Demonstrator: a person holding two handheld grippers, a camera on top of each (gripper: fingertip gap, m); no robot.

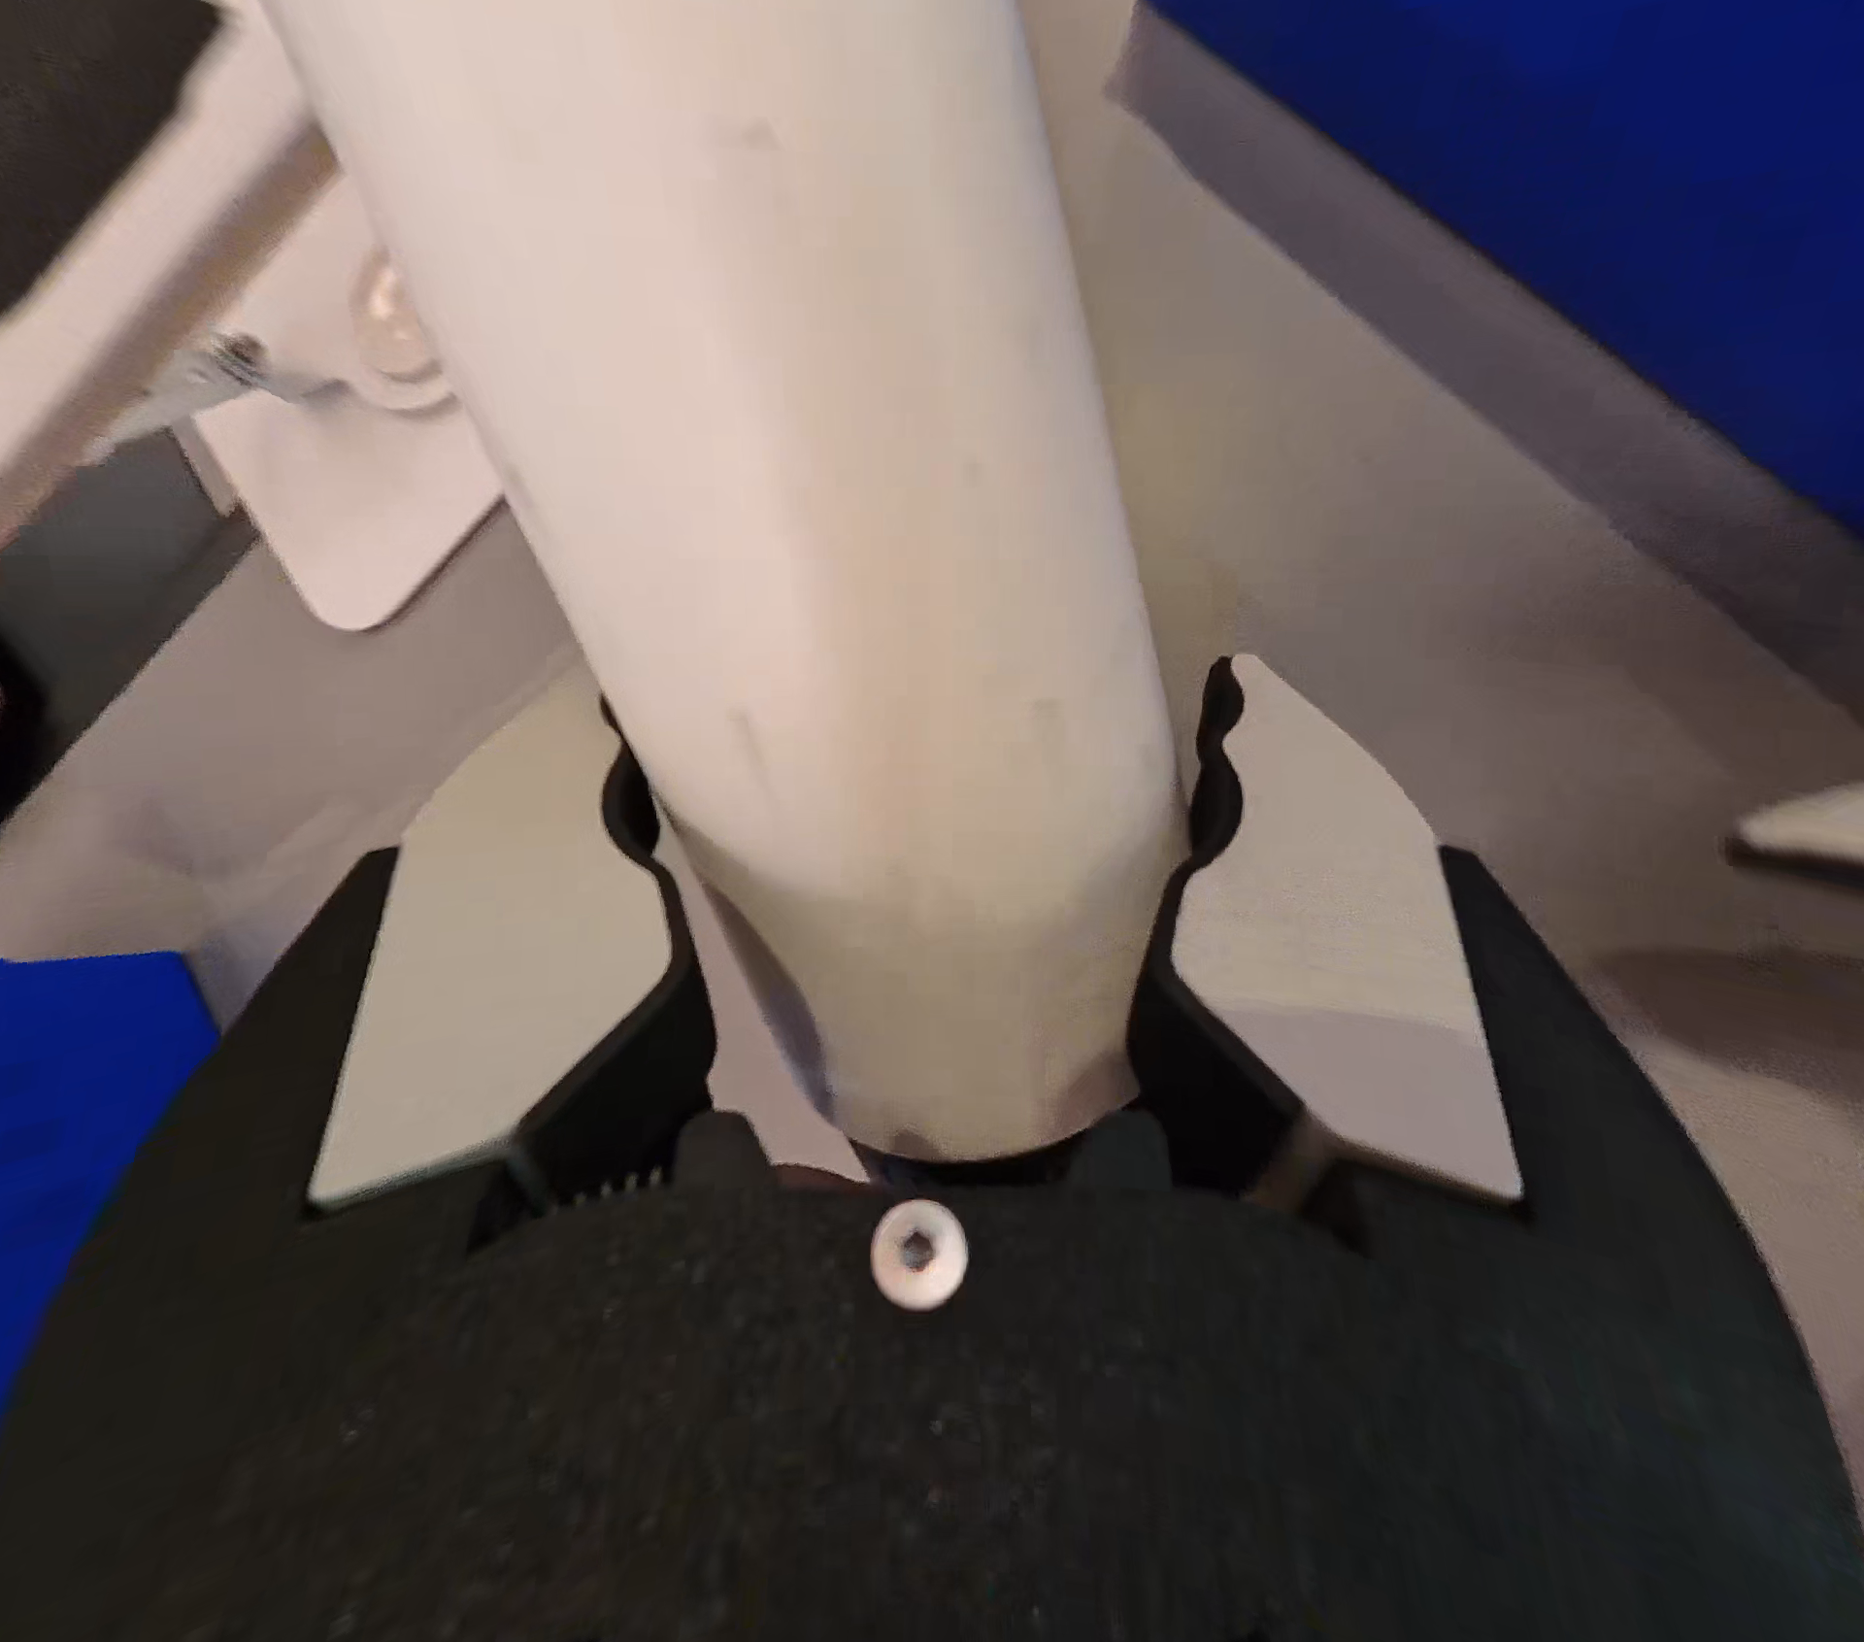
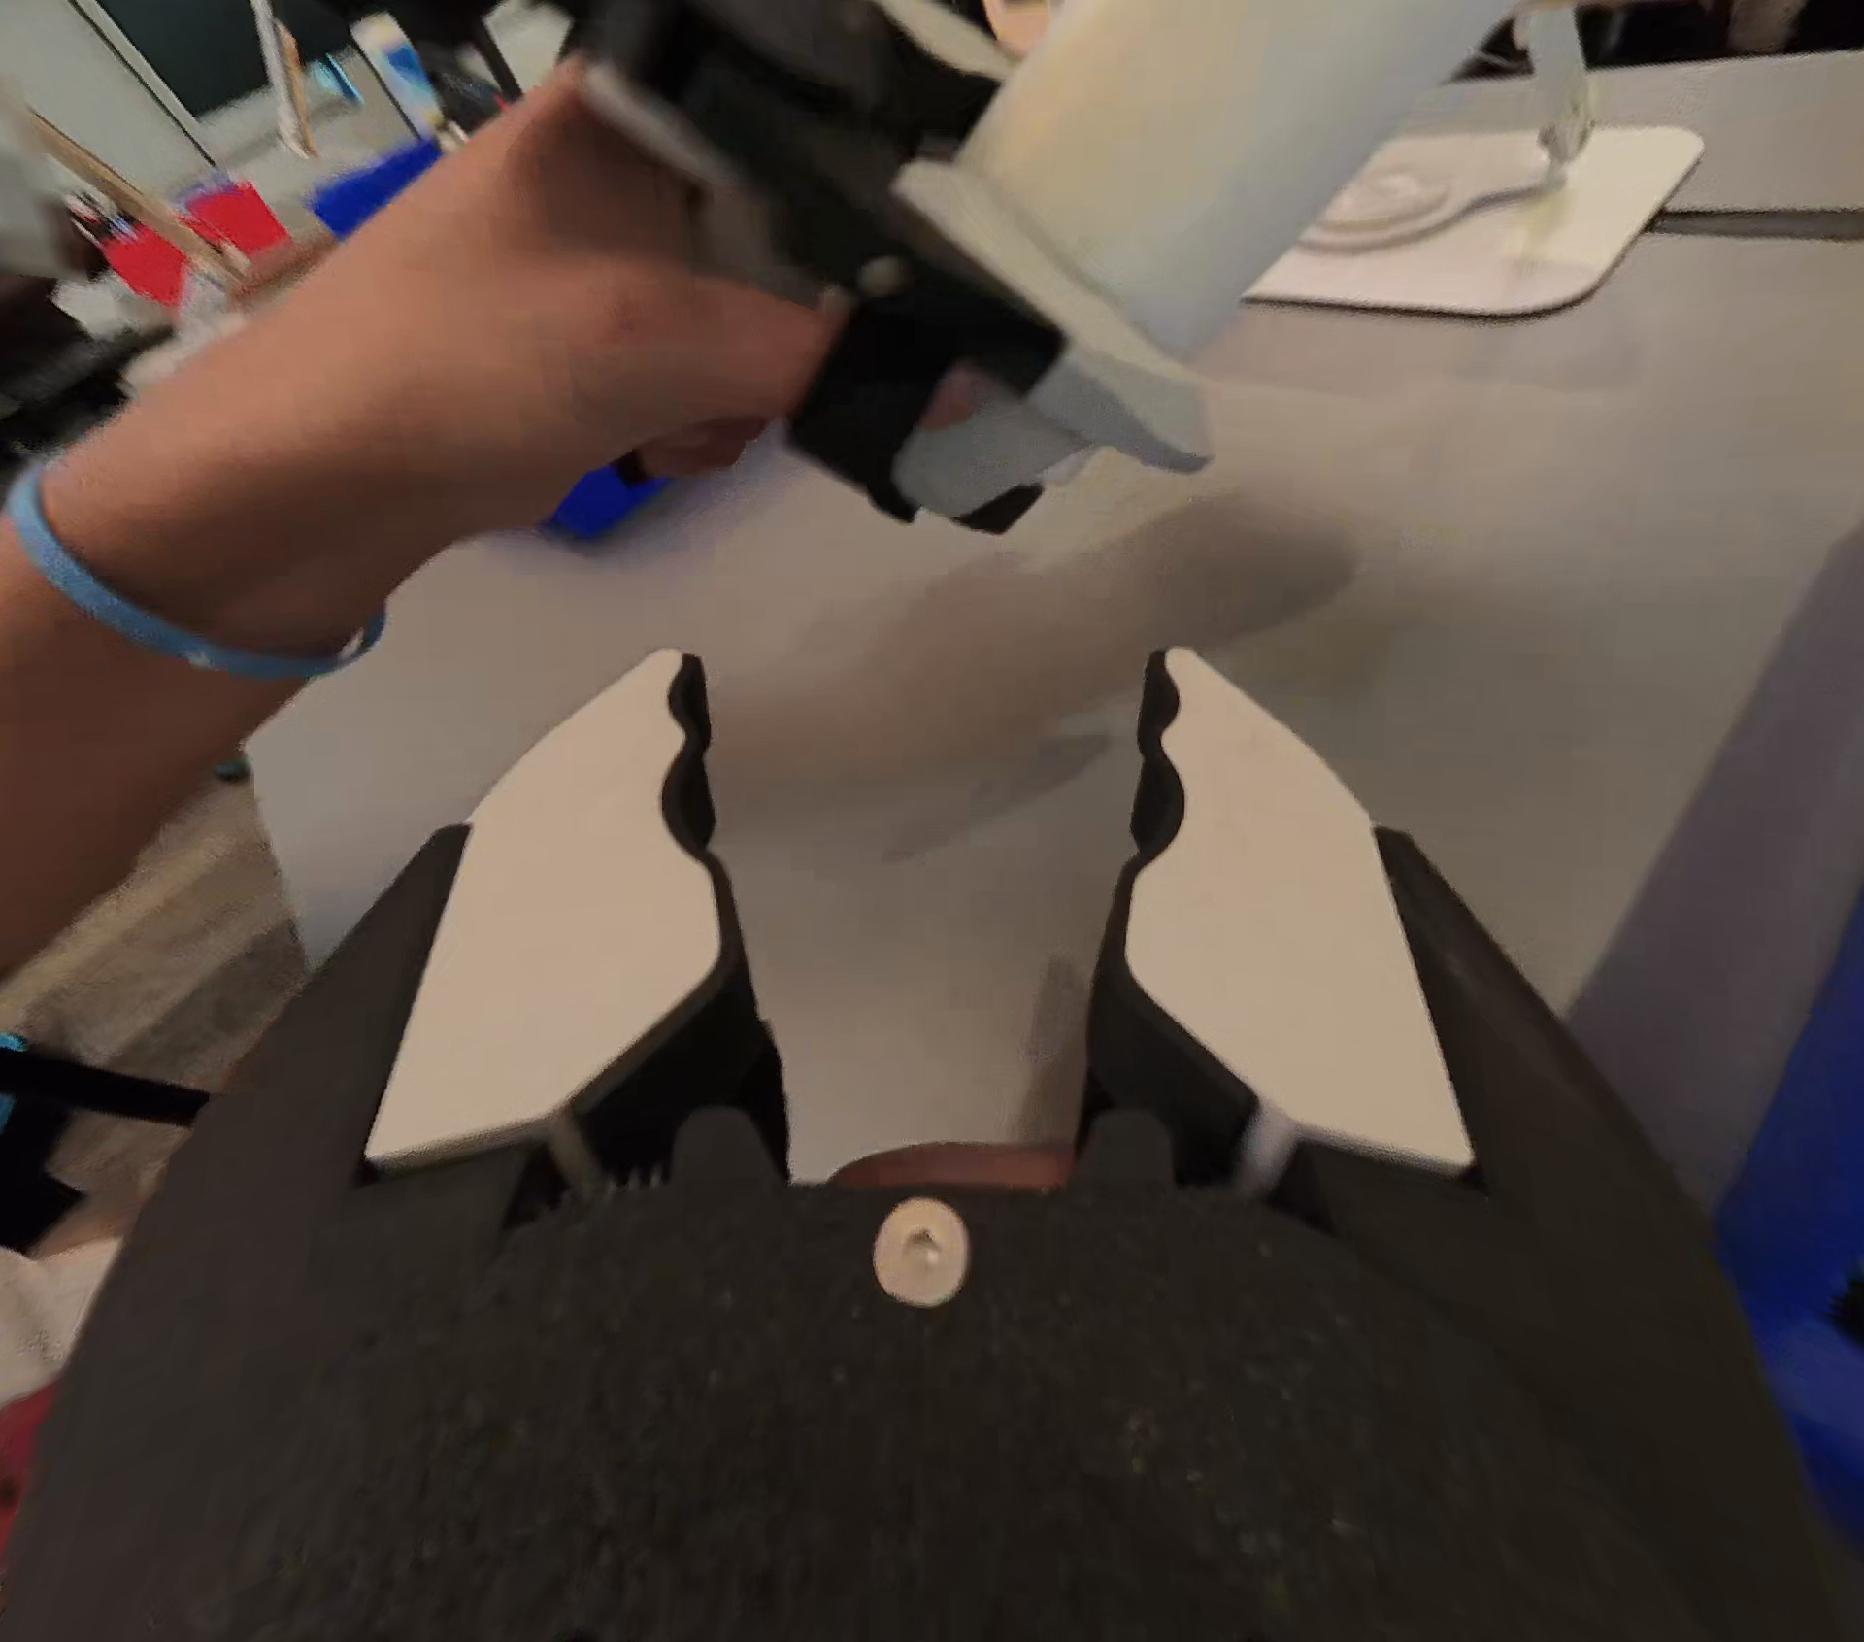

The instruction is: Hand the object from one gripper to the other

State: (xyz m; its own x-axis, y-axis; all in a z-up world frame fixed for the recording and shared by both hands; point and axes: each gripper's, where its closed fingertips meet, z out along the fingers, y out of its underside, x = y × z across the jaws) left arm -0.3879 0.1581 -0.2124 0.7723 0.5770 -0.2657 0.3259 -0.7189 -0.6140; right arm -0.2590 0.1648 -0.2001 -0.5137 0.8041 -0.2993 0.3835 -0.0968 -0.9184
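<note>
Between left gripper (image 1: 913, 746) fingers: white tube (image 1: 726, 343), clamped, running to 12 o'clock. Right gripper (image 2: 923, 716): fingers apart, nothing betw. them; tube at 1 o'clock.

I see a grey worktop (image 2: 1009, 686), a white flat monitor stand base (image 2: 1493, 222) at two o'clock, blue bins (image 1: 1513, 131) alongside.

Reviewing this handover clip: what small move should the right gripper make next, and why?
Probably lift the right gripper up toward the white tube's free length. Its jaws are open and empty, low over the table, while the left gripper grips the tube's near end.
</note>
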